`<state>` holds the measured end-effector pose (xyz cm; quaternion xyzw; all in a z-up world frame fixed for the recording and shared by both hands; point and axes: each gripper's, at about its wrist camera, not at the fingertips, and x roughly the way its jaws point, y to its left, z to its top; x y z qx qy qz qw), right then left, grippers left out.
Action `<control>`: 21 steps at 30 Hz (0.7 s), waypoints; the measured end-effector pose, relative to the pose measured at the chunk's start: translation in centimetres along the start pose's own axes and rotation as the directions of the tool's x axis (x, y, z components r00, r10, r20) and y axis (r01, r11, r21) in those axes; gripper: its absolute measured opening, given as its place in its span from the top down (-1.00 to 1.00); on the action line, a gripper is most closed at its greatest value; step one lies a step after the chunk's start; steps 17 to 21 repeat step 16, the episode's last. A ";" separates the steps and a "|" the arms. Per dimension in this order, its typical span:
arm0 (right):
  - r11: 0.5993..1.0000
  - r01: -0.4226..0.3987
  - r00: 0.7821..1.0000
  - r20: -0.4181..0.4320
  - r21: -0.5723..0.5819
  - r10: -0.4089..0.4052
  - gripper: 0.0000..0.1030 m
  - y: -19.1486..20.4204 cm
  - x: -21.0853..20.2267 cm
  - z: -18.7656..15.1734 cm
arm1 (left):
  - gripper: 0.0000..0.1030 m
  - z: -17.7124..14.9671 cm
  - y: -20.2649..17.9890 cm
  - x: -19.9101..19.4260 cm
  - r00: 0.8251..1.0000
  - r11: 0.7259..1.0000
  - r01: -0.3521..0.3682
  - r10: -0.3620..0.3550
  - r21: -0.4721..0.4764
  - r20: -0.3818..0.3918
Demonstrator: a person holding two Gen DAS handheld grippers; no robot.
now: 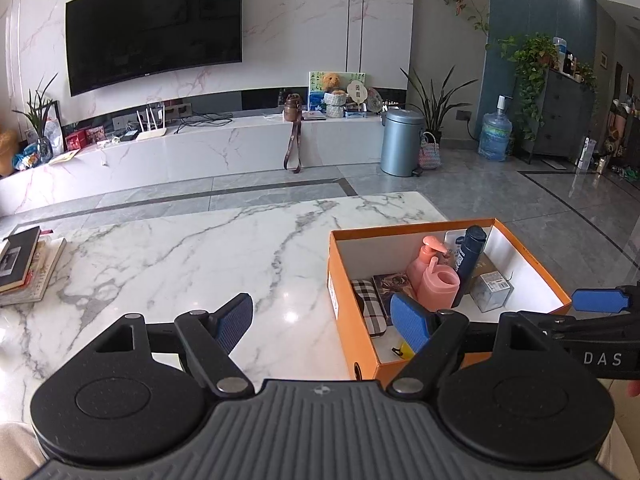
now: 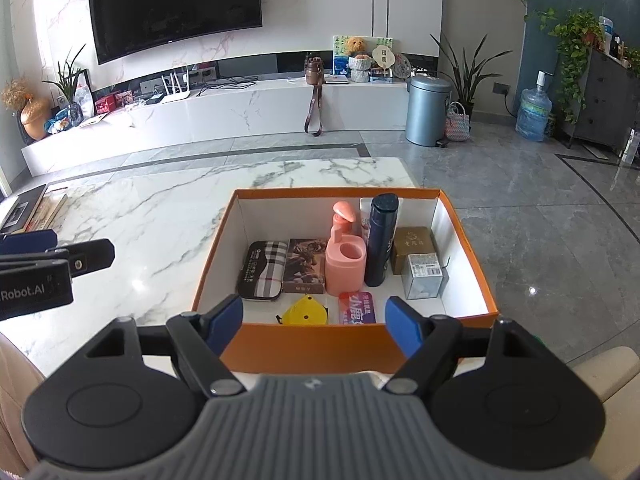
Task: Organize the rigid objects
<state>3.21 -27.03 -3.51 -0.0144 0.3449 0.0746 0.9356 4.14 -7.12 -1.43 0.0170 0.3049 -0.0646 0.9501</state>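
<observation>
Left wrist view: left gripper (image 1: 322,322) w/ fingers spread wide, holding nothing, over the marble surface (image 1: 180,264); orange box (image 1: 362,354) at right holds pink pump bottle (image 1: 434,276), dark blue bottle (image 1: 468,260), plaid case (image 1: 370,306), clear box (image 1: 491,290). Right wrist view: right gripper (image 2: 314,322) also wide open & empty at the box (image 2: 320,346) near wall; inside also a gold box (image 2: 412,248), yellow item (image 2: 306,312), card pack (image 2: 304,266).
</observation>
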 end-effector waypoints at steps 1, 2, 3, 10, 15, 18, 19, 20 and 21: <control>1.000 0.002 1.000 0.001 0.001 -0.002 -0.53 0.0 0.0 0.0 | -0.79 -0.1 0.0 -0.1 1.000 1.000 0.000 0.000 0.001 0.000; 1.000 0.005 1.000 0.001 0.003 -0.005 -0.53 0.0 0.0 0.0 | -0.79 -0.1 0.0 -0.1 1.000 1.000 0.001 -0.001 0.001 0.001; 1.000 0.006 1.000 0.001 0.003 -0.006 -0.53 0.1 0.0 0.0 | -0.79 -0.1 0.0 -0.1 1.000 1.000 0.002 -0.002 0.001 0.002; 1.000 0.009 1.000 -0.002 -0.003 -0.009 -0.53 0.3 0.0 0.0 | -0.79 -0.2 0.1 -0.2 1.000 1.000 0.001 -0.001 0.005 0.006; 1.000 0.013 1.000 -0.001 -0.006 -0.013 -0.53 0.3 -0.1 0.1 | -0.79 -0.4 0.2 -0.4 1.000 1.000 0.005 -0.006 0.009 0.013; 1.000 0.014 1.000 0.000 -0.006 -0.014 -0.54 0.4 -0.2 0.1 | -0.79 -0.5 0.2 -0.4 1.000 1.000 0.006 -0.006 0.008 0.011; 1.000 0.014 1.000 0.000 -0.006 -0.014 -0.54 0.4 -0.2 0.1 | -0.79 -0.5 0.2 -0.4 1.000 1.000 0.006 -0.006 0.008 0.011; 1.000 0.014 1.000 0.000 -0.006 -0.014 -0.54 0.4 -0.2 0.1 | -0.79 -0.5 0.2 -0.4 1.000 1.000 0.006 -0.006 0.008 0.011; 1.000 0.014 1.000 0.000 -0.006 -0.014 -0.54 0.4 -0.2 0.1 | -0.79 -0.5 0.2 -0.4 1.000 1.000 0.006 -0.006 0.008 0.011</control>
